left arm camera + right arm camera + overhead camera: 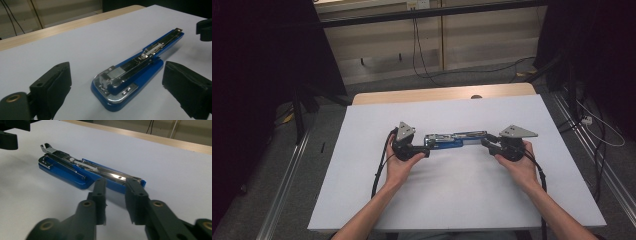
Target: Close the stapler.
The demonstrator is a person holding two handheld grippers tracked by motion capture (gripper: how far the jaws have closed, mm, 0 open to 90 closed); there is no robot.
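Note:
A blue stapler (452, 139) lies folded open flat on the white table (452, 200), its metal magazine facing up. My left gripper (427, 150) is open, and its wide-apart pads (56, 82) stand either side of the stapler's (140, 62) hinged base end without touching it. My right gripper (488, 141) is at the opposite end. Its jaws are only a narrow gap apart, and the fingertips (100, 185) stop just short of the stapler (65, 167). Nothing is held between them.
A wooden table edge (442, 94) runs along the back, beyond the white sheet. Cables (422, 60) trail over the floor behind, and dark stands (302, 105) flank the table. The right gripper's tip (205, 30) shows in the left gripper view, near the stapler's far end.

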